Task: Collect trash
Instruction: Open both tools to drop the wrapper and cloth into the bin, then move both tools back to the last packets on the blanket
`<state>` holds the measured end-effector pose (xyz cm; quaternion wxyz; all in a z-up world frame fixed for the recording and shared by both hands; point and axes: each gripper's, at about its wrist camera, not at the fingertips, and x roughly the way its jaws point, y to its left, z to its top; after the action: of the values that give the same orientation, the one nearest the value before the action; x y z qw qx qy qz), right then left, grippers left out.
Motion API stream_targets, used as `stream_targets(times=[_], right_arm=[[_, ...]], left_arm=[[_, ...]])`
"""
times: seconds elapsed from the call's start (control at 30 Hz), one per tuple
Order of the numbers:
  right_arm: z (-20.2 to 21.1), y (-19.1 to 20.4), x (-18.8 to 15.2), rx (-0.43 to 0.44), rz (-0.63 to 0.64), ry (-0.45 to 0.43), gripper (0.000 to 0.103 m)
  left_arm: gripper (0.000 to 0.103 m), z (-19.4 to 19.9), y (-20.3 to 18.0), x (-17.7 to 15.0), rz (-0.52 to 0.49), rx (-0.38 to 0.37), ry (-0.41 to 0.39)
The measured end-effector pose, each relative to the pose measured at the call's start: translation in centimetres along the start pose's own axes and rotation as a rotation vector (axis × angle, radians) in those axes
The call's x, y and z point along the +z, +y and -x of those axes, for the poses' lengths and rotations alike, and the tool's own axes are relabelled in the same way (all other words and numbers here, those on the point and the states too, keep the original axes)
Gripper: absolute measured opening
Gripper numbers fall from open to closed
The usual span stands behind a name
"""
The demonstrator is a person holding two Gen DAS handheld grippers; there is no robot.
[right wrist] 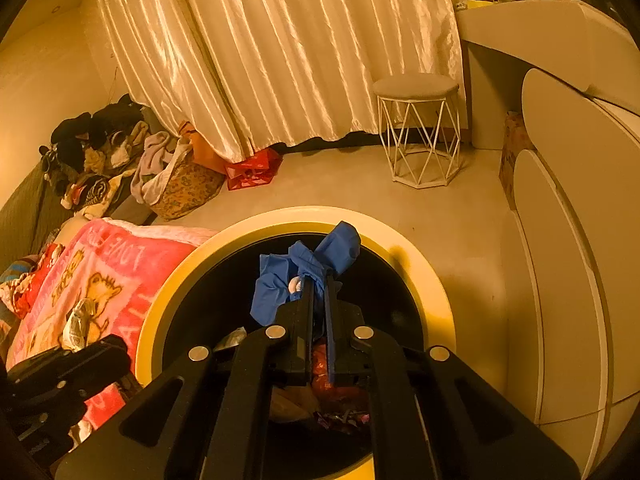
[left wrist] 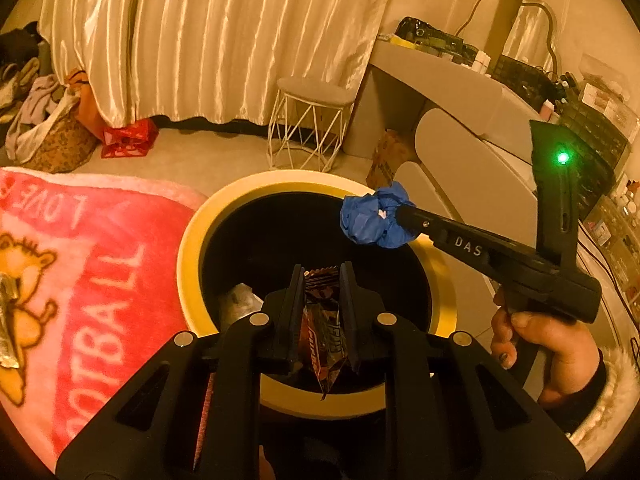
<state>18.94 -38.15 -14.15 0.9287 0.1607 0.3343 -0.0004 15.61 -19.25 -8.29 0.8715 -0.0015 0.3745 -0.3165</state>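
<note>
Dark snack wrapper lettering unreadable, "DAS" on right gripper

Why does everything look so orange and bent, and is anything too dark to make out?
Left wrist view: warm orange cast, fisheye curving the curtain and dresser; a green light flares on the right gripper; the bin interior is near black. Right wrist view: same cast and bending, curtain glare, black corners; the blue wad stays sharp.
</note>
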Motion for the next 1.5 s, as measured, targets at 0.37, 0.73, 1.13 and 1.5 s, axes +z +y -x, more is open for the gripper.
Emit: stream_targets(times=[0.37,0.73,1.13,1.5], right_arm=[[-0.3,-0.9,-0.1,-0.002,-0.013,0.0,0.005],[0.2,-1.3,0.1,0.014,-0.066,-0.023,0.042],[1.5,0.5,0.3,0.043,-0.05,-0.066,0.071],[2.3,5.6,0.3,0.128,0.043,-0.084,0.074]], left_arm=[[0.013,-1.5,-0.2,0.0,-0.001,-0.005,0.029],[0.07,-1.6,0.4,0.0,0.049,-0.005,0.023],[0.092,2.1,2.2,0.2,0.093,0.078,-0.057],[0.092,7.0,7.1,0.1,0.16,0.203,-0.15]])
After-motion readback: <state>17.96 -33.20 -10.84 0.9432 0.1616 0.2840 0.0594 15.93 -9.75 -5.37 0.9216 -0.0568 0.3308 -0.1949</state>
